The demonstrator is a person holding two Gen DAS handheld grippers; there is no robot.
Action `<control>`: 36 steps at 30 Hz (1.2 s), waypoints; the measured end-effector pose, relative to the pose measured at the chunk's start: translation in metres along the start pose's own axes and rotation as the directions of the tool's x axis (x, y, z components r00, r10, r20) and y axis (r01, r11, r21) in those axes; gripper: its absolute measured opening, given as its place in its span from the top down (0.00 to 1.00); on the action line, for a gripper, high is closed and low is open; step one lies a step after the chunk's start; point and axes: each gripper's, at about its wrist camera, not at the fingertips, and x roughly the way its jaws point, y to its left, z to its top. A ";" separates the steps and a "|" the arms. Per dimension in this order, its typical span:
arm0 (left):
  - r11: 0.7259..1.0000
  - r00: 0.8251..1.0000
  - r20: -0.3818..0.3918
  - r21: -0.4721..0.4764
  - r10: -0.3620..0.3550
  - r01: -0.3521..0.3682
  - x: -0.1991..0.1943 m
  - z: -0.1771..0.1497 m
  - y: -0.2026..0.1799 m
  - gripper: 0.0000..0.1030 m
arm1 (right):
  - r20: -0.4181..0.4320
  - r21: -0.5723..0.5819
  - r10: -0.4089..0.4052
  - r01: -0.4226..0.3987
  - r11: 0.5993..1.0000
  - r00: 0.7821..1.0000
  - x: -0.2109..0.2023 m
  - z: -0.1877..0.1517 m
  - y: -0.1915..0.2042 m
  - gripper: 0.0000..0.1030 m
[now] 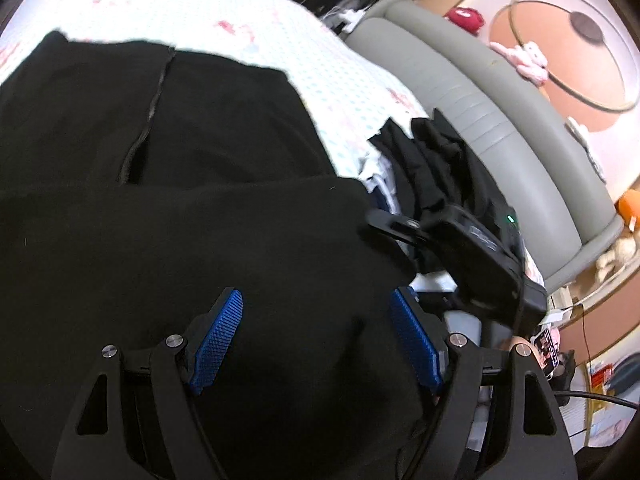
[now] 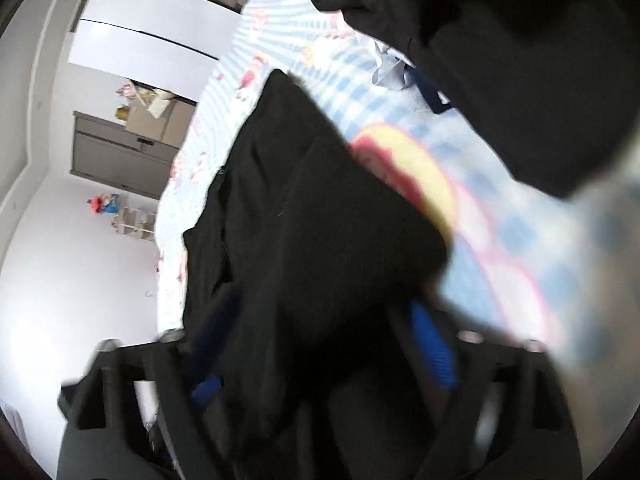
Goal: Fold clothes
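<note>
A large black garment (image 1: 168, 184) lies spread over the bed, with a zip seam running down its upper part. My left gripper (image 1: 316, 300) is open, its blue pads (image 1: 220, 336) wide apart just above the garment's near fold. The other gripper's black body (image 1: 472, 256) shows to its right. In the right wrist view, black cloth (image 2: 312, 248) drapes over and between the blue pads (image 2: 432, 344) of my right gripper (image 2: 320, 320); the jaws stand apart with the cloth lying in the gap. The view is blurred.
The bed has a light sheet with blue and pink print (image 1: 256, 28). A pile of dark clothes (image 1: 436, 152) lies by the grey padded bed end (image 1: 480, 96). Another dark garment (image 2: 520, 60) lies at the upper right of the right wrist view. A cabinet (image 2: 132, 140) stands against the white wall.
</note>
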 end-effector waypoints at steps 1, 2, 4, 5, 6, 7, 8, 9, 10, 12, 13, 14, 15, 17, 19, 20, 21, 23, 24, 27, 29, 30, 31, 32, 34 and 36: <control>1.000 1.000 -0.004 -0.019 -0.001 0.001 0.001 0.000 0.004 0.24 | -0.007 -0.033 -0.025 0.025 0.999 1.000 0.009 0.001 0.004 0.18; 0.999 1.000 -0.004 -0.036 -0.003 0.002 0.001 0.000 0.008 0.24 | -0.012 -0.067 -0.051 0.050 0.997 0.999 0.018 0.001 0.009 0.26; 0.999 1.000 0.010 -0.049 -0.006 0.007 -0.002 0.001 0.011 0.24 | 0.011 -0.127 -0.035 0.036 0.991 0.999 0.015 -0.003 0.019 0.53; 0.999 1.000 0.019 -0.051 -0.006 0.007 -0.005 0.001 0.012 0.24 | 0.023 -0.157 -0.024 0.028 0.987 0.999 0.013 -0.005 0.024 0.56; 0.999 1.000 0.028 -0.050 -0.004 0.006 -0.008 0.002 0.012 0.24 | 0.036 -0.187 -0.013 0.020 0.982 0.999 0.010 -0.007 0.030 0.64; 0.999 0.999 0.035 -0.049 -0.008 0.009 -0.010 0.003 0.011 0.24 | 0.055 -0.215 -0.017 0.029 0.976 0.998 0.005 -0.010 0.035 0.66; 0.999 0.999 0.039 -0.049 -0.012 0.014 -0.012 0.003 0.010 0.24 | 0.077 -0.242 -0.023 0.041 0.969 0.997 0.000 -0.013 0.041 0.66; 0.999 0.999 0.042 -0.048 -0.013 0.015 -0.013 0.003 0.009 0.24 | 0.098 -0.269 -0.028 0.054 0.962 0.995 -0.006 -0.016 0.046 0.66; 0.999 0.999 0.041 -0.046 -0.013 0.014 -0.014 0.002 0.007 0.24 | 0.120 -0.295 -0.033 0.067 0.953 0.992 -0.012 -0.019 0.051 0.66; 0.999 0.999 0.036 -0.039 -0.010 0.011 -0.012 0.000 0.003 0.24 | 0.130 -0.316 -0.058 0.096 0.944 0.990 -0.014 -0.024 0.057 0.66; 0.999 0.999 0.033 -0.035 -0.008 0.009 -0.011 -0.001 0.001 0.24 | 0.127 -0.312 -0.068 0.105 0.944 0.990 -0.013 -0.024 0.058 0.66; 0.999 1.000 0.030 -0.031 -0.006 0.007 -0.011 -0.002 -0.001 0.24 | 0.122 -0.303 -0.076 0.110 0.947 0.990 -0.013 -0.024 0.056 0.66; 1.000 1.000 0.028 -0.027 -0.005 0.006 -0.010 -0.003 -0.002 0.24 | 0.116 -0.290 -0.082 0.113 0.950 0.990 -0.014 -0.024 0.056 0.66; 1.000 1.000 0.024 -0.021 -0.004 0.004 -0.009 -0.004 -0.004 0.24 | 0.111 -0.268 -0.082 0.109 0.957 0.990 -0.022 -0.024 0.050 0.66; 1.000 1.000 0.020 -0.028 -0.003 0.004 -0.008 -0.005 -0.003 0.24 | 0.121 -0.269 -0.081 0.111 0.957 0.989 -0.029 -0.028 0.048 0.66; 0.999 1.000 0.017 -0.036 -0.002 0.002 -0.006 -0.005 -0.002 0.24 | 0.127 -0.276 -0.085 0.118 0.954 0.988 -0.032 -0.030 0.048 0.66; 0.999 1.000 0.013 -0.043 0.000 0.001 -0.005 -0.006 0.000 0.24 | 0.133 -0.283 -0.090 0.125 0.951 0.987 -0.034 -0.032 0.049 0.66; 0.999 1.000 0.001 -0.046 0.004 -0.004 -0.003 -0.007 0.003 0.24 | 0.133 -0.289 -0.097 0.132 0.948 0.986 -0.038 -0.034 0.049 0.66; 0.999 1.000 -0.005 -0.046 0.007 -0.007 -0.001 -0.007 0.004 0.24 | 0.132 -0.291 -0.104 0.139 0.947 0.986 -0.038 -0.034 0.049 0.66; 0.999 0.999 -0.027 -0.042 0.017 -0.018 0.003 -0.009 0.008 0.24 | 0.129 -0.299 -0.134 0.167 0.939 0.983 -0.038 -0.036 0.050 0.67; 0.999 0.998 -0.047 -0.037 0.032 -0.034 0.007 -0.011 0.010 0.24 | 0.129 -0.312 -0.146 0.180 0.933 0.981 -0.039 -0.038 0.053 0.68; 0.998 0.998 -0.056 -0.036 0.040 -0.042 0.010 -0.011 0.011 0.24 | 0.127 -0.316 -0.144 0.178 0.932 0.981 -0.040 -0.039 0.055 0.69; 0.998 0.997 -0.066 -0.037 0.047 -0.050 0.013 -0.012 0.012 0.24 | 0.124 -0.320 -0.141 0.174 0.931 0.982 -0.041 -0.040 0.056 0.71; 0.998 0.996 -0.076 -0.037 0.056 -0.059 0.016 -0.013 0.013 0.24 | 0.125 -0.321 -0.133 0.167 0.932 0.983 -0.043 -0.041 0.056 0.72; 0.996 0.993 -0.094 -0.033 0.074 -0.078 0.020 -0.013 0.012 0.24 | 0.128 -0.323 -0.127 0.162 0.932 0.984 -0.046 -0.043 0.057 0.73; 0.995 0.991 -0.104 -0.024 0.089 -0.092 0.023 -0.013 0.011 0.24 | 0.134 -0.327 -0.133 0.171 0.930 0.982 -0.048 -0.045 0.059 0.73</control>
